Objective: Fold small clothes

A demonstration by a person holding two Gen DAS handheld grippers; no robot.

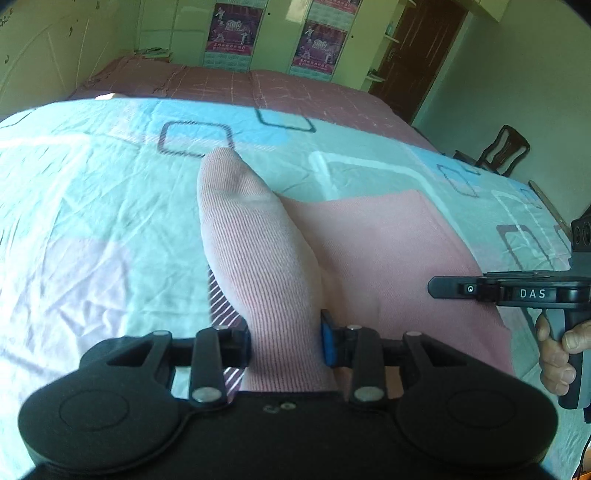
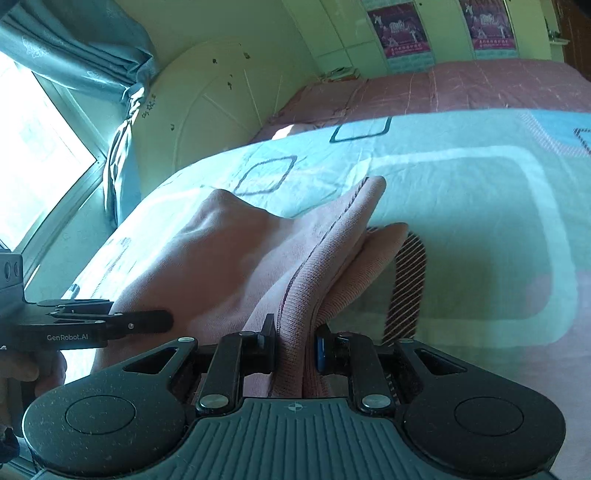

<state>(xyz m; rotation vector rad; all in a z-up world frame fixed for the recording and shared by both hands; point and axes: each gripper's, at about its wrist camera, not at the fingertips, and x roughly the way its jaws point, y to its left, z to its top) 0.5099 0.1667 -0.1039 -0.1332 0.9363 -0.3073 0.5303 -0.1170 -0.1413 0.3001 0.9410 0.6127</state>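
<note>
Left claw had its jaws pinched tight on a fold of the pink garment, and the right claw was clamped on a ribbed hem edge of it too! Both pinches looked set to carry one edge across for a fold. The cloth rose from each grip, then draped down onto the bed, near side, between the two tools. Beyond lay the pale blue patterned sheet, then a pink quilt at the far end, posters behind.
</note>
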